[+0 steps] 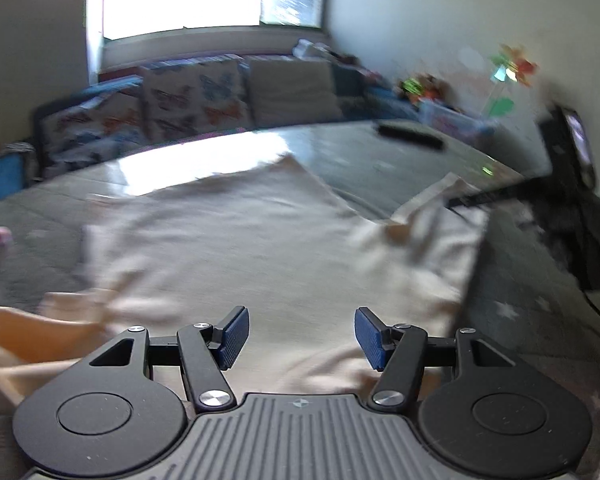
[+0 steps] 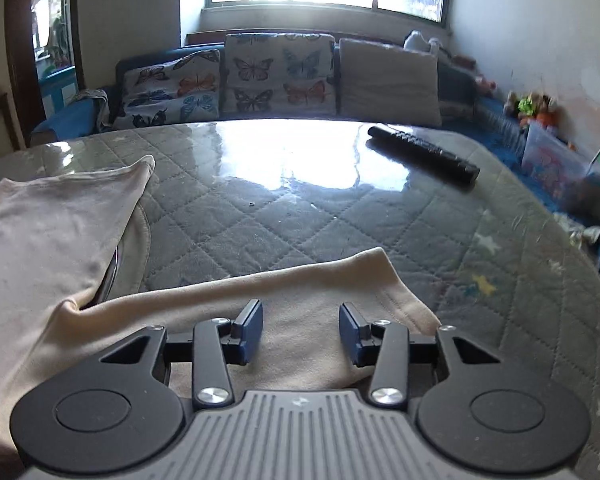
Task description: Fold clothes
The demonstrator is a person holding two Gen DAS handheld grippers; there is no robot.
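Cream garment (image 2: 300,312) lies flat on the quilted worktop (image 2: 300,208), its folded sleeve running 9-to-3 right under the right gripper (image 2: 300,334); fingers part-open, holding nothing. Left gripper (image 1: 301,338) hovers over the body, fingers wide, empty. Right is nearer the sleeve hem at 2 o'clock.

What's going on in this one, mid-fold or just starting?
A person with a handheld gripper in each hand is folding a cream garment spread on a quilted table. Both the left gripper and the right gripper are open above the cloth, gripping nothing. One sleeve already lies across it, so mid-fold.
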